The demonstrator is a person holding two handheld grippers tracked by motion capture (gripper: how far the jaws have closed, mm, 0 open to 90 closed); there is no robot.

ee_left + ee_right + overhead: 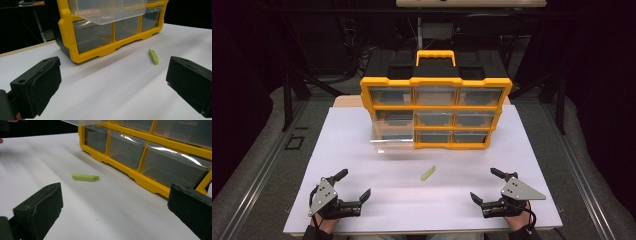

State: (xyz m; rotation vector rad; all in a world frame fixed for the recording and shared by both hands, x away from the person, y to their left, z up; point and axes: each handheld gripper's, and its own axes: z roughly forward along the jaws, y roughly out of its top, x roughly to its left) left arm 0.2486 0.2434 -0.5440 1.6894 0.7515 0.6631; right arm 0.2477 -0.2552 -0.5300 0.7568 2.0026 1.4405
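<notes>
I've got both grippers at table's near edge, jaws wide apart, empty; green clip [428,173] lies mid-table btwn them, ahead of drawer cabinet [436,111], long axis slanting away-right; left gripper [351,187] and right gripper [486,185] abt equally near.

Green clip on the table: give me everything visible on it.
The green clip is a small, slim, pale lime-green bar, plastic by its look, with a narrower tab at one end. It lies flat on the white table, angled diagonally, in front of the yellow drawer organizer and apart from it. Nothing touches it but the table; it sits between the two open grippers, well clear of both.
</notes>
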